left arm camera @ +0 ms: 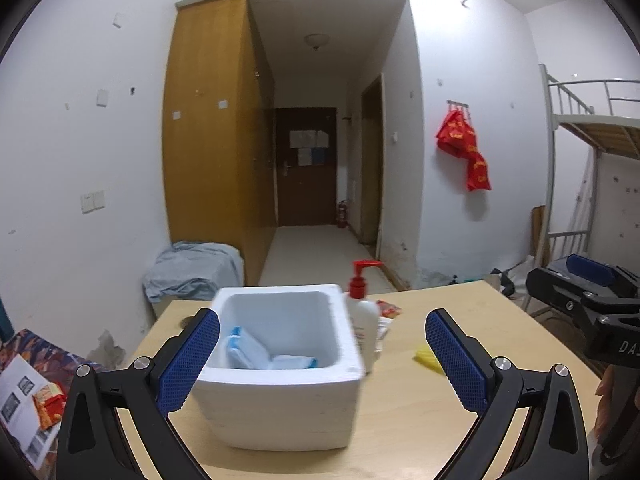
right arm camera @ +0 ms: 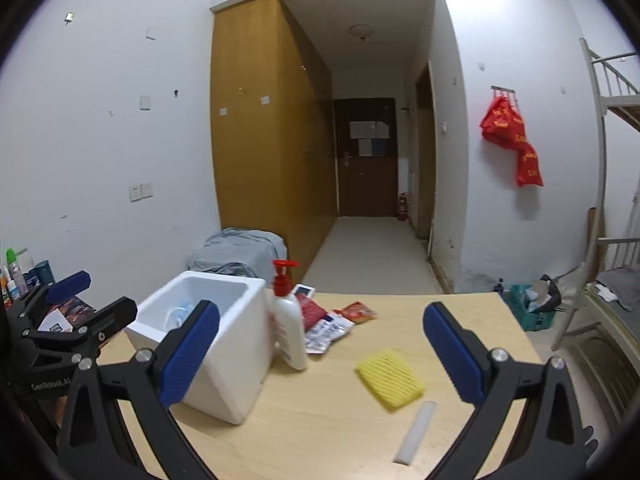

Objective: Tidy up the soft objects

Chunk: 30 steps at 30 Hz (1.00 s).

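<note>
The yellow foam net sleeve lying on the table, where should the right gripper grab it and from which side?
Probably from above, across the short width of the yellow foam net sleeve. It lies flat on the wooden table, apart from the white foam strip; the open right gripper is wide enough to span it.

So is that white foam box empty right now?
Not empty. The left wrist view shows blue-and-white soft packs lying at the bottom of the white foam box.

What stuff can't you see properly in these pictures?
- Left wrist view: yellow sponge, mostly hidden behind the left gripper's finger.
- Left wrist view: snack packets, hidden behind the pump bottle.
- Right wrist view: the foam box's contents, hidden by its wall and the right gripper's finger.
</note>
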Tool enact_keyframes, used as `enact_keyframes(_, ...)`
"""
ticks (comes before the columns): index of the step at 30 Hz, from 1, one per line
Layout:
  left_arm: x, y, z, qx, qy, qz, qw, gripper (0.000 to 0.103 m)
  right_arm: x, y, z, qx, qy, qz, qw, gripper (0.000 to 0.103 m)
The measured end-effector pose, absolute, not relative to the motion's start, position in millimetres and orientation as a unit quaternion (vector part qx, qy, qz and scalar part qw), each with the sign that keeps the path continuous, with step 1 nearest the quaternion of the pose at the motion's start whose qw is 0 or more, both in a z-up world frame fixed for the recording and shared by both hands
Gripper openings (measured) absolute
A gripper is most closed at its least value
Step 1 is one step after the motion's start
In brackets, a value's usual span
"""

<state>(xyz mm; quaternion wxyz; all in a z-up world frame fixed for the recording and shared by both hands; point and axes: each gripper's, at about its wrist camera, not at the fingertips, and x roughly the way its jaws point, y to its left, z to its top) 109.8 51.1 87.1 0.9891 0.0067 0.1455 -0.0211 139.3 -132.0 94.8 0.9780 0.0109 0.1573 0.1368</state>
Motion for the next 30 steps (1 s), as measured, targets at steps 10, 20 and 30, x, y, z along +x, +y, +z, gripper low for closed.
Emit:
enact_keyframes(10,98,13,81,-0.001,0.105,-0.069,0.992,0.103,120,-164,85,0.020,0.148,0.110,0.983,0.103)
enact_keyframes(20,92,-3,60,-0.011,0.078,-0.085,0.993,0.103,108,-186,61,0.035,0.144,0.102,0.984,0.103)
enact_keyframes(30,101,-10,26,-0.022,0.113,-0.086,0.990,0.103,106,-201,36,0.046,0.165,0.097,0.980,0.103)
